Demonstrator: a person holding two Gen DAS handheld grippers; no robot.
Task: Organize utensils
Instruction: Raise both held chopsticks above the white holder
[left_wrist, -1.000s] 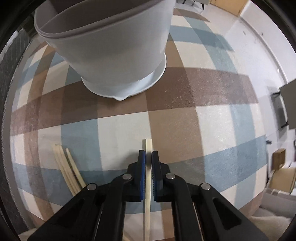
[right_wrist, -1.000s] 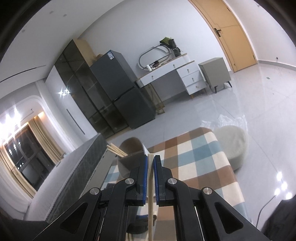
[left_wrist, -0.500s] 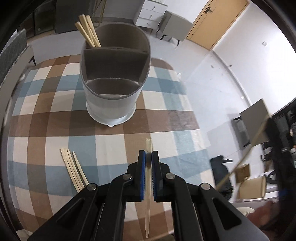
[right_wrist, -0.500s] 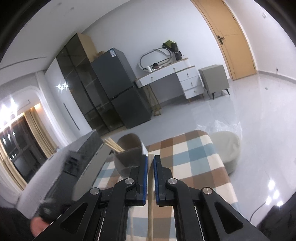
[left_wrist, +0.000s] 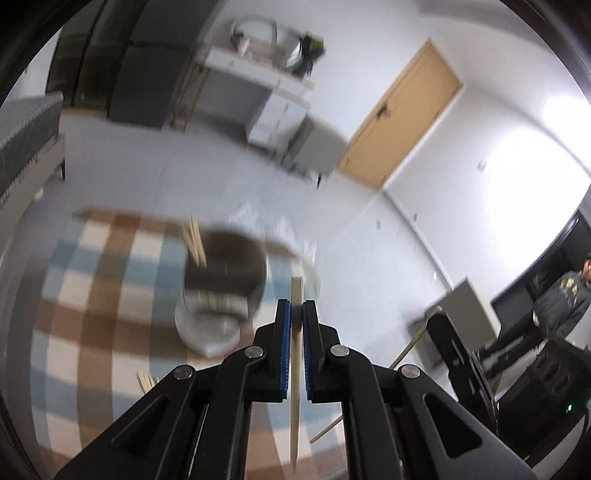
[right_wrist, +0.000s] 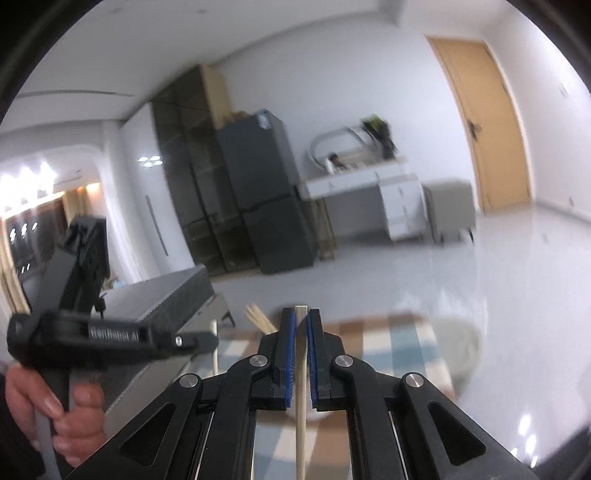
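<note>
My left gripper (left_wrist: 295, 306) is shut on a pale wooden chopstick (left_wrist: 294, 424), well above the checked tablecloth (left_wrist: 92, 332). Below and ahead stands the grey utensil holder (left_wrist: 221, 295), blurred, with chopsticks (left_wrist: 194, 240) upright in its far compartment. Loose chopsticks (left_wrist: 146, 380) lie on the cloth near its foot. My right gripper (right_wrist: 300, 314) is shut on a second chopstick (right_wrist: 300, 424). It shows in the left wrist view as the right gripper (left_wrist: 434, 325). In the right wrist view a hand (right_wrist: 55, 402) holds the left gripper (right_wrist: 212, 341) at the left.
A grey bench (right_wrist: 166, 299) runs along the table's left side. A round grey pouf (right_wrist: 458, 350) sits on the floor past the table's right edge. A person (left_wrist: 561, 306) stands at the far right. Fridge (right_wrist: 266, 192), white desk (right_wrist: 369, 199) and door (right_wrist: 487, 122) line the far wall.
My left gripper has risen and tilted up with its chopstick; the holder has shrunk and dropped in view. The right gripper rose a little and rolled. The left gripper has come into its view.
</note>
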